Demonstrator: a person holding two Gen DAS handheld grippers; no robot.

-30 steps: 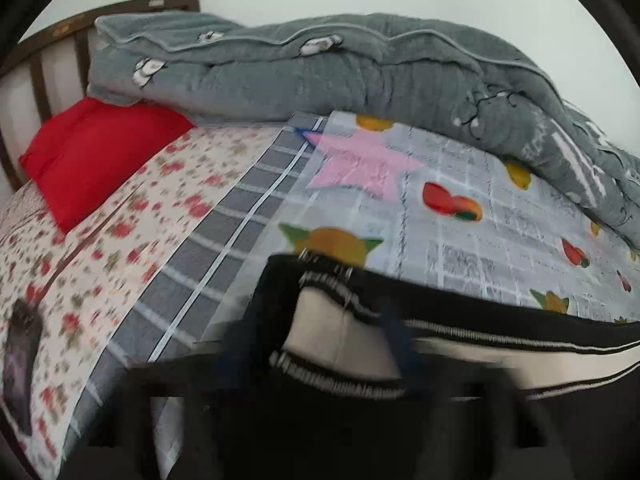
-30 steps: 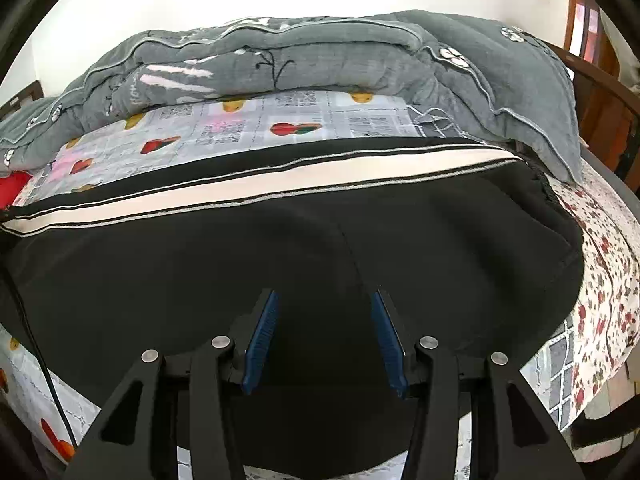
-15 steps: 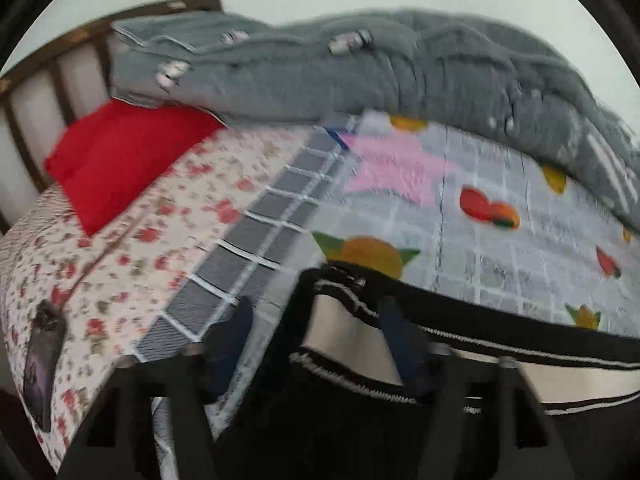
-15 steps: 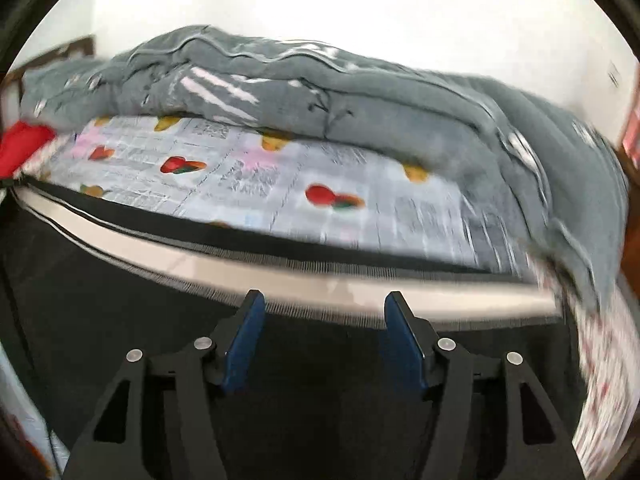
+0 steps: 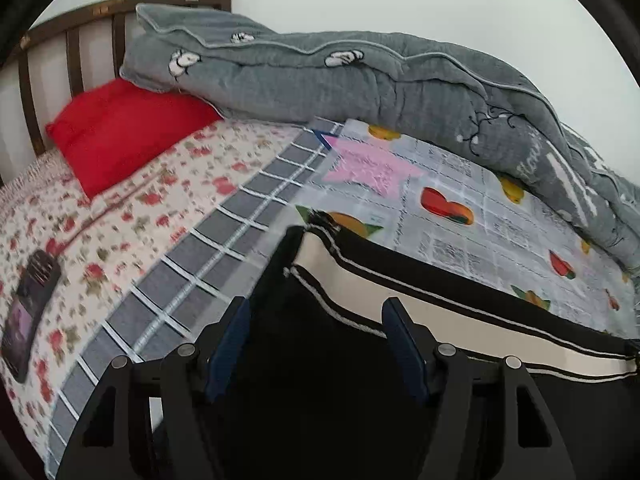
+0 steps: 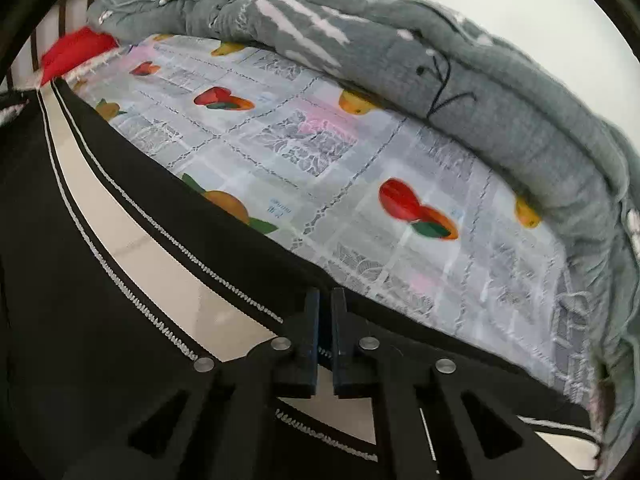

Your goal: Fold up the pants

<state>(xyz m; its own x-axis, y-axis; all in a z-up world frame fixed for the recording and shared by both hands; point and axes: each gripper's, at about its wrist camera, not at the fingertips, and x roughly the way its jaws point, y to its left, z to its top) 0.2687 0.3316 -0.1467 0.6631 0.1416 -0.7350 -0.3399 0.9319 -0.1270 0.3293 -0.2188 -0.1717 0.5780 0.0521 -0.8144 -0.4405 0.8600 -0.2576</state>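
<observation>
Since a second ago our right gripper [image 6: 325,300] has swung to the far edge of the pants [image 6: 100,280] and pressed its jaws together, apparently pinching that black edge. Our left gripper [image 5: 316,312] hangs spread over the cuff end, nothing between its pads. Black with a cream stripe, the pants run lengthwise across the bed [image 5: 160,216] between both hands.

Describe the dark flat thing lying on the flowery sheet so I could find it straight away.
Start at the wooden headboard and the red pillow below it. Come down the floral sheet toward the bed's near edge: a slim dark rectangle, perhaps a phone, lies there alone, the only hard-looking, unpatterned item on the flowers.
</observation>
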